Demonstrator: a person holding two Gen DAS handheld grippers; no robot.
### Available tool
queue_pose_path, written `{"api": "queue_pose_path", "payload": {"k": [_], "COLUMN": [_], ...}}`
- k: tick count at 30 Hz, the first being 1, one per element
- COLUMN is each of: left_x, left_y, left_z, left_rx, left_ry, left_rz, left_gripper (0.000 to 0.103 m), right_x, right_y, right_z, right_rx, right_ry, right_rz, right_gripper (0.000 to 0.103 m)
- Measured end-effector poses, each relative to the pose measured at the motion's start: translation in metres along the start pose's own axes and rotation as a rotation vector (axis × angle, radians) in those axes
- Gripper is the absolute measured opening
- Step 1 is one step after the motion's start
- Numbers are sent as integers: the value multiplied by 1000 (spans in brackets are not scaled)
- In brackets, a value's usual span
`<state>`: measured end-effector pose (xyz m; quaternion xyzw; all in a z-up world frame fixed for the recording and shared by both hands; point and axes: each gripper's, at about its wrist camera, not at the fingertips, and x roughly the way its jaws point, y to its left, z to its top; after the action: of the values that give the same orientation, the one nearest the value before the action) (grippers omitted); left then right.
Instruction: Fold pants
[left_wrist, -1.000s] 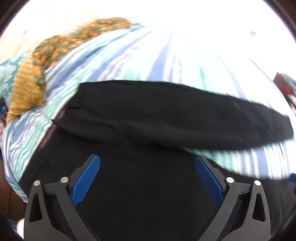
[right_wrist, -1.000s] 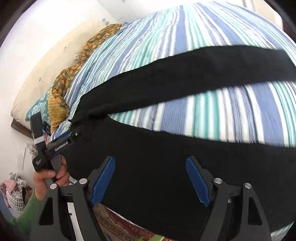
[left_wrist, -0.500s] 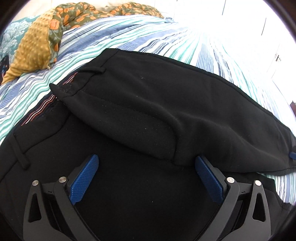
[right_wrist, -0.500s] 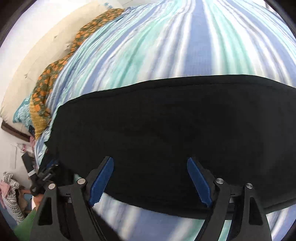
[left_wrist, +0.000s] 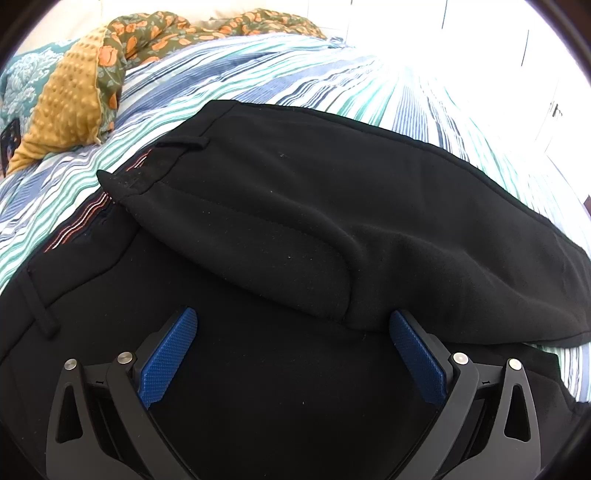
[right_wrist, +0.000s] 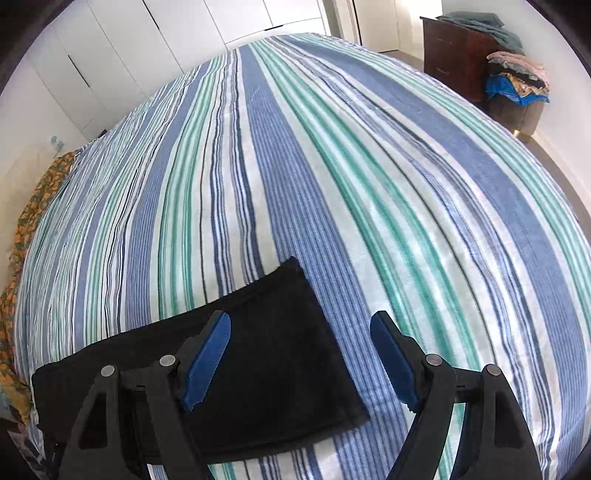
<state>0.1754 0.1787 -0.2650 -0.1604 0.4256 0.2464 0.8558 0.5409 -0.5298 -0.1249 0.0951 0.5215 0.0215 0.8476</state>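
Observation:
Black pants (left_wrist: 295, 206) lie on a striped bedspread (left_wrist: 280, 77), one leg folded over the other near the waistband with its belt loop (left_wrist: 184, 142). My left gripper (left_wrist: 293, 332) hovers open just above the seat area, blue pads (left_wrist: 168, 356) wide apart with nothing between them. In the right wrist view the leg's hem end (right_wrist: 273, 354) lies flat on the bedspread (right_wrist: 332, 166). My right gripper (right_wrist: 301, 354) is open over that hem, its left pad above the cloth and its right pad above bare bedspread.
A mustard dotted pillow (left_wrist: 70, 110) and a floral blanket (left_wrist: 177, 29) sit at the head of the bed. White wardrobe doors (right_wrist: 147, 37) stand beyond the bed. A dark wooden dresser (right_wrist: 454, 48) and a pile of clothes (right_wrist: 517, 77) stand at the far right.
The right gripper has swept along the leg from the seat to the hem end. The left gripper dropped closer to the waistband area, then held still. Both stayed open.

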Motion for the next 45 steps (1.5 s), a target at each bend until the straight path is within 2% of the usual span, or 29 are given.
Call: {"api": "queue_pose_path", "payload": {"k": [2, 4, 5, 6, 7, 8, 9, 11, 16, 21, 23, 25, 28, 30, 31, 33, 35, 37, 41, 45], "left_x": [1, 1, 2, 2, 2, 3, 3, 3, 2, 1, 1, 1, 0, 0, -1, -4, -17, -43, -100, -121], "left_y": [0, -2, -2, -3, -3, -3, -3, -2, -3, -4, -4, -4, -6, -6, -7, -8, -13, -19, -41, -63], "left_z": [0, 0, -1, -1, -1, -1, -1, -1, -1, -1, -1, -1, 0, 1, 3, 7, 9, 2, -33, -77], "left_rx": [3, 8, 11, 12, 13, 13, 13, 12, 14, 20, 22, 26, 31, 33, 35, 43, 55, 55, 57, 121], "left_ry": [2, 2, 1, 0, -3, -4, -6, -7, -6, -1, 2, 8, 19, 34, 46, 87, 119, 103, 48, 42], "left_rz": [5, 12, 16, 18, 19, 19, 19, 18, 20, 26, 28, 32, 41, 48, 52, 66, 83, 26, -132, -208], "left_gripper": [103, 103, 103, 103, 103, 103, 103, 103, 103, 103, 103, 103, 103, 103, 103, 102, 102, 102, 102, 102], "right_x": [18, 37, 43, 44, 41, 32, 19, -14, -115, -194, -209, -208, -194, -196, -202, -223, -243, -246, -223, -188], "right_y": [15, 19, 16, 8, 5, -1, 0, 5, 28, 5, -14, -36, -59, -65, -67, -64, -48, -24, 29, 70], "right_z": [5, 5, 4, 0, -2, -5, -10, -25, -94, -189, -227, -256, -288, -307, -312, -317, -322, -328, -349, -372], "right_rx": [-41, -78, -65, -33, -4, 12, 18, 4, -166, -121, -75, -14, 53, 48, 66, 87, 66, 17, -48, -56], "right_ry": [16, 44, 59, 62, 50, 18, -24, -95, -214, -254, -247, -201, -122, -100, -112, -198, -281, -295, -242, -171], "right_rz": [-37, -134, -143, -110, -62, -56, -44, 39, 105, 128, 104, 68, -41, -170, -176, -160, -160, -116, 63, 200], "right_gripper": [78, 78, 74, 50, 37, 12, 5, 5, 5, 4, 4, 4, 5, 15, 28, 66, 74, 74, 75, 75]}}
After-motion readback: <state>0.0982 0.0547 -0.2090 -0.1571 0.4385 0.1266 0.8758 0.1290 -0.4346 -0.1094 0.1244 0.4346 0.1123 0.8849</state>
